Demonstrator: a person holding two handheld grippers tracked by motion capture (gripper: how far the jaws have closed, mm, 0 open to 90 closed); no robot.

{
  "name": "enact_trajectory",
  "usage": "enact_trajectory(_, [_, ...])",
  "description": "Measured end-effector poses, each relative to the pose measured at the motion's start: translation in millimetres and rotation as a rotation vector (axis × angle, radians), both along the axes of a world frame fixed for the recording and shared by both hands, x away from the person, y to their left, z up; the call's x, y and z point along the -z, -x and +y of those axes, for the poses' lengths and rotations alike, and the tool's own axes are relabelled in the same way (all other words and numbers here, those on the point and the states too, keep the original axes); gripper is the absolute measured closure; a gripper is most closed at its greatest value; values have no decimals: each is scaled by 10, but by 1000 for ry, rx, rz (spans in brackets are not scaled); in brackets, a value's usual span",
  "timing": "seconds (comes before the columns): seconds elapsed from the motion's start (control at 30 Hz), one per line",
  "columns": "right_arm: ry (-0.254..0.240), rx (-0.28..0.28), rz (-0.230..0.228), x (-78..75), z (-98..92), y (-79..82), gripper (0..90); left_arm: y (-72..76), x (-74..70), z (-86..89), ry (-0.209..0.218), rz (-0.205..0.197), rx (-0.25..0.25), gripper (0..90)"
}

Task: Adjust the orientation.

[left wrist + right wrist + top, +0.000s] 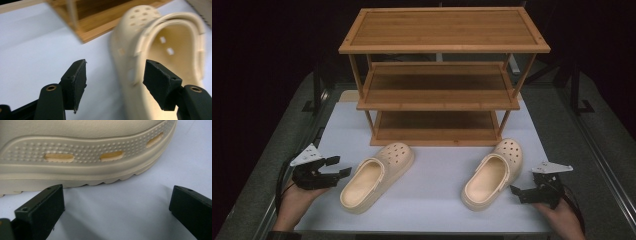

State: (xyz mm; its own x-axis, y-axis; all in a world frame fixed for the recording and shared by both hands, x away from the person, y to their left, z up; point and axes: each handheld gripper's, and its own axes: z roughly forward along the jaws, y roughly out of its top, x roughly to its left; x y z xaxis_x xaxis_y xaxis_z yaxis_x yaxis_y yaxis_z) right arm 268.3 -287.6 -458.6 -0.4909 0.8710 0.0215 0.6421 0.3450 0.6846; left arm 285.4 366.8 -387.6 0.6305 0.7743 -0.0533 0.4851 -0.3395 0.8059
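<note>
While both of your grippers sit low at the near corners of the counter, the two cream clogs lie between them, heels toward you. Your left gripper has its jaws parted and empty; the left clog lies just ahead of them and off to their right, not touched. In the left gripper view that clog's side wall stands close beside the right-hand jaw, with bare counter under the gap.

Your right gripper has its jaws wide and empty too. The right clog sits just ahead of them, its ribbed sole edge close above the left-hand jaw in the right gripper view, apart from it.

Beyond both clogs stands the wooden shoe rack, its lowest shelf close behind the toes. Between the clogs the white counter lies open. Both hands rest near the counter's front edge, and outward of each gripper the white surface ends close by.
</note>
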Motion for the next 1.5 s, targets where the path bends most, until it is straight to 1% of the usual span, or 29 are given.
enact_trajectory(0.03, [0,0,0,0,0,0,0,0,0,0,0,0,0,322])
enact_trajectory(0.1, [0,0,1,0,0,-1,0,-21,36,110,3,8,-44,305])
enact_trajectory(0.17, [0,0,0,0,1,0,0,-78,133,219,-40,34,-115,259])
enact_trajectory(0.2, [0,0,0,0,1,0,0,-78,133,219,-40,34,-115,238])
enact_trajectory(0.23, [0,0,0,0,1,0,0,-109,190,243,-48,49,-140,238])
enact_trajectory(0.27, [1,0,1,-1,0,0,0,-158,273,255,-81,74,-175,176])
enact_trajectory(0.3, [1,0,1,-1,0,0,0,-158,273,255,-81,74,-175,159])
enact_trajectory(0.37, [0,1,-1,1,1,0,0,-208,351,252,-139,82,-209,145])
enact_trajectory(0.43, [1,1,0,0,1,1,0,-266,413,249,-160,89,-235,115])
enact_trajectory(0.5, [1,1,1,-1,2,2,0,-305,458,242,-160,89,-238,69])
enact_trajectory(0.53, [1,1,1,-1,2,1,0,-326,484,237,-175,87,-238,69])
enact_trajectory(0.57, [2,0,1,-1,1,0,0,-355,522,224,-179,102,-233,28])
enact_trajectory(0.63, [1,3,2,-2,6,0,0,-384,611,174,-189,106,-206,11])
enact_trajectory(0.7, [1,2,3,-3,5,-1,0,-384,622,175,-178,98,-208,0])
enact_trajectory(0.73, [1,2,3,-3,5,-1,0,-395,627,189,-168,108,-208,0])
enact_trajectory(0.9, [0,2,5,-4,2,-3,0,-388,626,182,-174,106,-207,0])
enact_trajectory(1.0, [-6,5,10,-16,-15,-4,38,-393,629,188,-168,107,-208,0])
enact_trajectory(1.07, [-2,13,15,-60,-54,4,137,-393,629,187,-168,107,-208,0])
enact_trajectory(1.13, [-9,32,24,-107,-97,2,161,-393,629,187,-168,107,-208,0])
enact_trajectory(1.17, [-29,45,23,-166,-152,-7,231,-395,629,188,-168,109,-209,0])
enact_trajectory(1.2, [-29,45,23,-166,-152,-7,231,-395,629,188,-168,109,-209,0])
enact_trajectory(1.27, [-47,62,1,-256,-218,-37,358,-395,630,189,-168,109,-208,0])
enact_trajectory(1.3, [-47,62,1,-256,-218,-37,358,-395,630,189,-168,109,-208,0])
enact_trajectory(1.33, [-52,70,-20,-313,-276,-72,557,-395,630,188,-168,109,-208,0])
enact_trajectory(1.37, [-52,70,-20,-313,-276,-72,557,-395,630,188,-168,109,-208,0])
enact_trajectory(1.4, [-65,76,-28,-358,-322,-127,711,-395,630,188,-167,108,-208,0])
enact_trajectory(1.43, [-65,76,-28,-358,-322,-127,711,-395,630,189,-168,109,-208,0])
enact_trajectory(1.47, [-67,75,-40,-398,-353,-203,820,-395,631,187,-164,109,-209,0])
enact_trajectory(1.5, [-67,75,-40,-398,-353,-203,820,-395,631,187,-164,109,-209,0])
